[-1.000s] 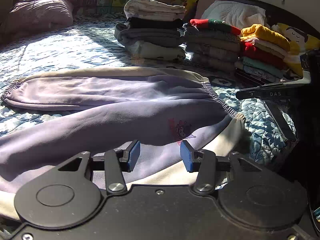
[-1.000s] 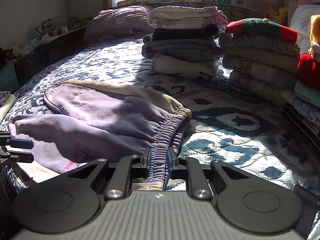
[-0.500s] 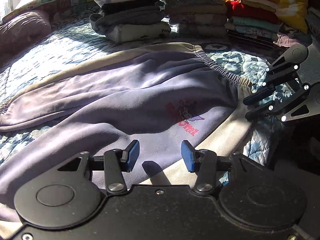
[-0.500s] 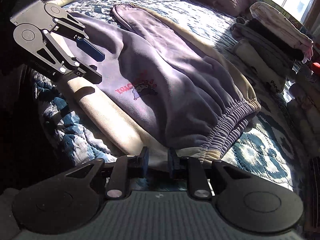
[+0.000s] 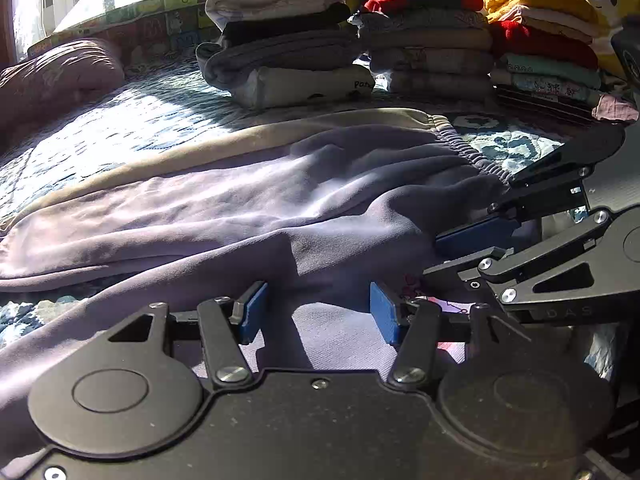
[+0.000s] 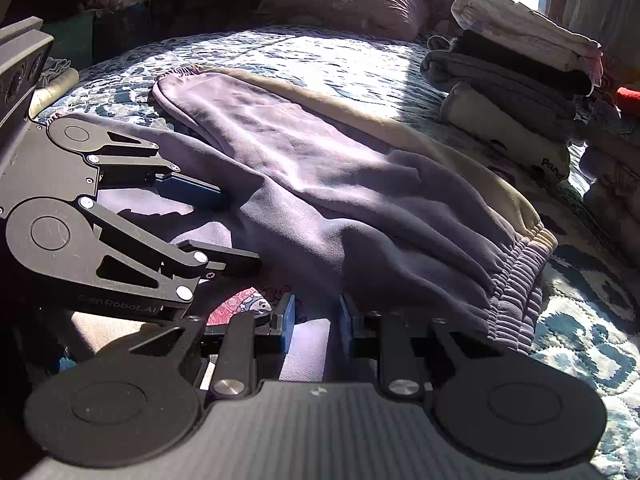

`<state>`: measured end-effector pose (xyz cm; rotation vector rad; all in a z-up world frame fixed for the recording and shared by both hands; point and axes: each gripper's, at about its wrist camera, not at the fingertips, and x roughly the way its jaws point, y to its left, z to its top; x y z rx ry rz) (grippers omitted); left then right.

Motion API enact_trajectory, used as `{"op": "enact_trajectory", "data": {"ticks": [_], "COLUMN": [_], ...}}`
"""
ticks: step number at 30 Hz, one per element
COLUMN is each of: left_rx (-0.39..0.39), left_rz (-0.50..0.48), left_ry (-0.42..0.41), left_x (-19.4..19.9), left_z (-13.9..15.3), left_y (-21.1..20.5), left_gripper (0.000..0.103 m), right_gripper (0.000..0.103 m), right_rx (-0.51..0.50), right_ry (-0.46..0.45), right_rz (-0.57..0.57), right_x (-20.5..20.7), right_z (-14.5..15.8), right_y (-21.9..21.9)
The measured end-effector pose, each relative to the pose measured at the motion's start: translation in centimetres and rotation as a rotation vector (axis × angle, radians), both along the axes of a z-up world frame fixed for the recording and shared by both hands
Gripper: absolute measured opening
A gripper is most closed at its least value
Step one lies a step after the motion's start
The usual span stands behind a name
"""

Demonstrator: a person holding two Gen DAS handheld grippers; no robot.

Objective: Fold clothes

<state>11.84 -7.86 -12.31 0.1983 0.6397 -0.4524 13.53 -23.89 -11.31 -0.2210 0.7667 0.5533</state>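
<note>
Left wrist view first: your bed, under a blue patterned quilt, fills the scene, with a purple pillow at its far left. Across the quilt lie the lavender sweatpants, one leg folded over the other, the elastic waistband toward the right and the cuffs running off to the left. A cream stripe runs along the far edge of the upper leg. Behind the pants stand three stacks of folded clothes, side by side near the far edge of the bed.

Your right gripper comes in from the right, low over the fabric near the small cartoon print. From its own camera, the right gripper has its blue pads narrowly apart with lavender cloth showing in the gap, nothing pinched between them. Your left gripper hovers over the near pant leg, pads spread wide and holding nothing; in the right wrist view it sits just to the left, fingers parted above the cloth.
</note>
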Motion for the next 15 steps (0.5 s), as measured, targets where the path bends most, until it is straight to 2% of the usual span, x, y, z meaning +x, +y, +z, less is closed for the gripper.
{"op": "enact_trajectory", "data": {"ticks": [2, 4, 7, 8, 9, 10, 12, 15], "left_rx": [-0.034, -0.085, -0.159, -0.16, -0.143, -0.115, -0.065, -0.046], "left_rz": [0.031, 0.108, 0.238, 0.276, 0.291, 0.279, 0.259, 0.263], "left_ry": [-0.016, -0.029, 0.01, 0.044, 0.072, 0.079, 0.092, 0.105], "left_x": [-1.1, -1.9, -1.9, -1.6, -1.4, -1.5, -1.8, -2.6], "left_z": [1.0, 1.4, 1.0, 0.6, 0.3, 0.1, -0.1, 0.1], "left_y": [1.6, 3.8, 6.5, 7.0, 7.2, 7.1, 7.0, 7.0], "left_gripper": [0.053, 0.053, 0.053, 0.053, 0.053, 0.053, 0.056, 0.056], "right_gripper": [0.026, 0.026, 0.026, 0.026, 0.026, 0.026, 0.027, 0.029], "right_rx": [0.041, 0.097, 0.156, 0.146, 0.092, 0.054, 0.029, -0.054], "right_ry": [-0.038, -0.103, -0.131, -0.114, -0.048, -0.022, -0.045, -0.063], "right_rz": [-0.027, -0.051, -0.109, -0.126, -0.138, -0.132, -0.098, -0.046], "right_x": [-0.7, -1.3, -0.3, 0.4, 1.3, 1.4, 0.4, -1.2], "right_z": [1.1, 2.2, 2.2, 1.7, 0.4, -0.5, -1.1, -0.7], "right_y": [-1.3, -2.3, -2.3, -2.1, -1.7, -1.5, -1.6, -2.0]}}
